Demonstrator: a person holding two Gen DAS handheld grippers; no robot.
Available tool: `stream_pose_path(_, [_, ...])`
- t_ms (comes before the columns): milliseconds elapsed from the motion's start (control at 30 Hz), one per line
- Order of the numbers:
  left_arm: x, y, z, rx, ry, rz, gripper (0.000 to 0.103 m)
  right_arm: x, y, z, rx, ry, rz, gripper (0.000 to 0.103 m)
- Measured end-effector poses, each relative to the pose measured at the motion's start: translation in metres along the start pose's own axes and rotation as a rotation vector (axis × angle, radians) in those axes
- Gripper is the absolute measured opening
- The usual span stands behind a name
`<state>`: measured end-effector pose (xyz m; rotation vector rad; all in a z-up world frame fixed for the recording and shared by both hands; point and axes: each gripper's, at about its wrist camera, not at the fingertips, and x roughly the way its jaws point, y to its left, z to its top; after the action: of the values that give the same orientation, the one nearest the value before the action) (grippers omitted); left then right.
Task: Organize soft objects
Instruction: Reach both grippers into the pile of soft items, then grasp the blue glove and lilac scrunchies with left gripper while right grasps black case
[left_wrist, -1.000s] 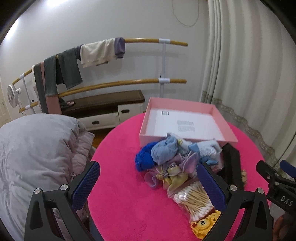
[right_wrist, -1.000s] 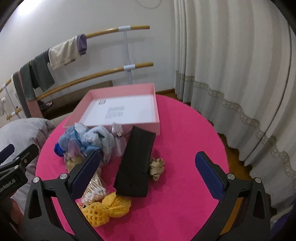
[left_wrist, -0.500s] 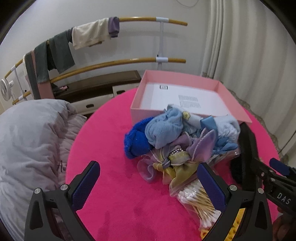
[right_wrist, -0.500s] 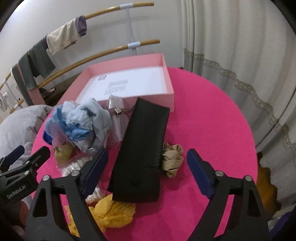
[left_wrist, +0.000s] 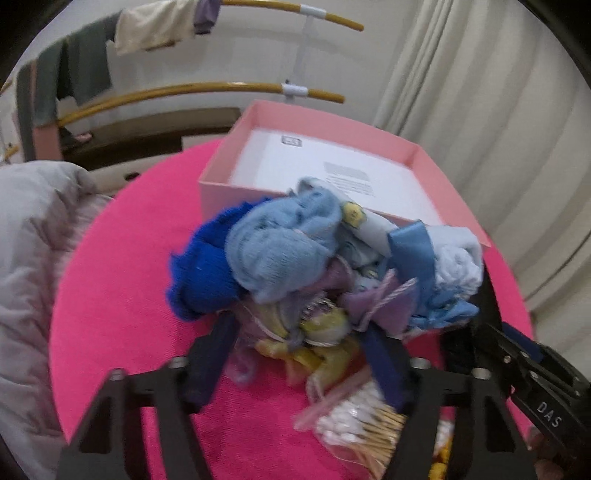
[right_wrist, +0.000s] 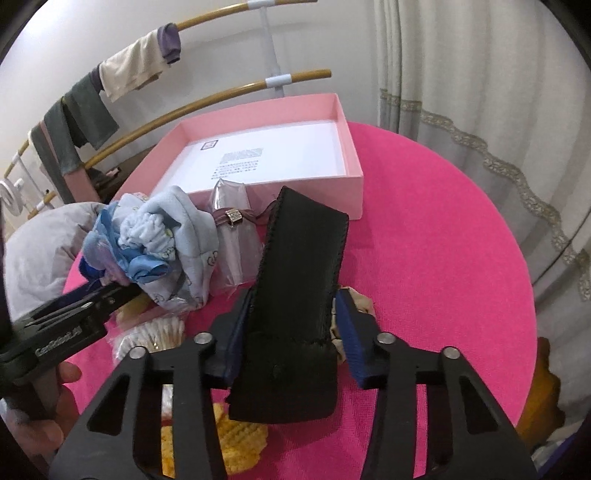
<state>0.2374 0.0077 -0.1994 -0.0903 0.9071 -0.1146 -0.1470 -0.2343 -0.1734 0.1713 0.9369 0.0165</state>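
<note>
Both grippers are closing in on the heap w/ nothing lifted yet, so the step in hand looks like the first pick. The right gripper (right_wrist: 291, 328) has its fingers straddling the long black stitched leather-look case (right_wrist: 295, 295), which lies flat on the round hot-pink fabric tabletop (right_wrist: 443, 240); the left pad seems to touch the case's edge, the right pad sits just beside it w/ a sliver of gap, so jaws are apart, not clamped. Beige scrunchie (right_wrist: 356, 306) peeks out behind the right pad. The left gripper (left_wrist: 295, 354) hangs w/ jaws apart around the near edge of the soft pile: yellow-and-lilac chiffon bow (left_wrist: 317, 332) between the pads, royal-blue knit piece (left_wrist: 203, 273) and light-blue fleece cloth (left_wrist: 280, 243) just behind. Blur makes contact hard to judge there. Clear bag of cotton swabs (left_wrist: 362, 428) lies near the left gripper's right finger. The shallow pink cardboard box w/ white paper liner (right_wrist: 351, 155) sits behind the pile, nothing in it but the paper. Next, probably: squeeze shut on case or bow, lift clear w/o dragging neighbours, carry to box. Bow is tangled w/ ribbons, so expect snagging.
</note>
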Motion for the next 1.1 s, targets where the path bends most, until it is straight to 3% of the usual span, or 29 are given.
stream_pose_path(67, [0.001, 0.003, -0.003, 0.001, -0.003, -0.014, 0.052, -0.004, -0.001, 0.000, 0.002, -0.008, 0.009, 0.030])
stream_pose_path(100, [0.002, 0.005, -0.004, -0.004, -0.003, -0.020, 0.052, -0.007, -0.001, 0.000, 0.004, -0.013, 0.019, 0.019])
stream_pose_path(133, [0.004, 0.009, -0.005, -0.009, -0.004, -0.024, 0.053, -0.010, -0.001, 0.001, 0.008, -0.016, 0.021, 0.019])
stream_pose_path(167, [0.007, 0.011, -0.005, -0.015, -0.005, -0.015, 0.062, -0.011, -0.001, 0.001, 0.005, -0.017, 0.018, 0.019])
stream_pose_path(200, [0.009, 0.012, -0.005, -0.026, -0.006, 0.006, 0.069, -0.011, 0.001, 0.002, -0.004, -0.012, 0.013, 0.022])
stream_pose_path(233, [0.010, 0.009, -0.002, -0.041, -0.006, 0.027, 0.085, -0.009, 0.002, 0.002, -0.008, -0.007, 0.009, 0.025])
stream_pose_path(267, [0.009, 0.007, -0.002, -0.055, -0.012, 0.036, 0.091, -0.008, 0.003, 0.002, -0.004, -0.003, 0.006, 0.032])
stream_pose_path(333, [0.017, 0.010, -0.004, -0.061, -0.010, 0.014, 0.091, -0.001, 0.003, 0.001, 0.005, 0.018, 0.010, 0.045])
stream_pose_path(400, [0.024, 0.010, -0.004, -0.063, -0.008, 0.001, 0.089, 0.003, 0.004, 0.001, -0.006, 0.020, -0.002, 0.048])
stream_pose_path(467, [0.027, 0.010, -0.007, -0.058, -0.002, -0.028, 0.073, 0.007, 0.006, 0.002, -0.021, 0.017, -0.015, 0.045])
stream_pose_path(600, [0.022, 0.010, -0.008, -0.045, 0.011, -0.074, 0.052, 0.004, 0.004, 0.003, -0.027, 0.003, -0.012, 0.016])
stream_pose_path(667, [0.017, 0.012, -0.011, -0.044, 0.011, -0.087, 0.046, -0.001, -0.003, 0.002, -0.011, -0.003, -0.006, 0.011])
stream_pose_path(1100, [-0.047, 0.030, -0.043, 0.008, -0.009, -0.101, 0.040, -0.013, -0.022, -0.004, 0.036, -0.018, 0.029, 0.008])
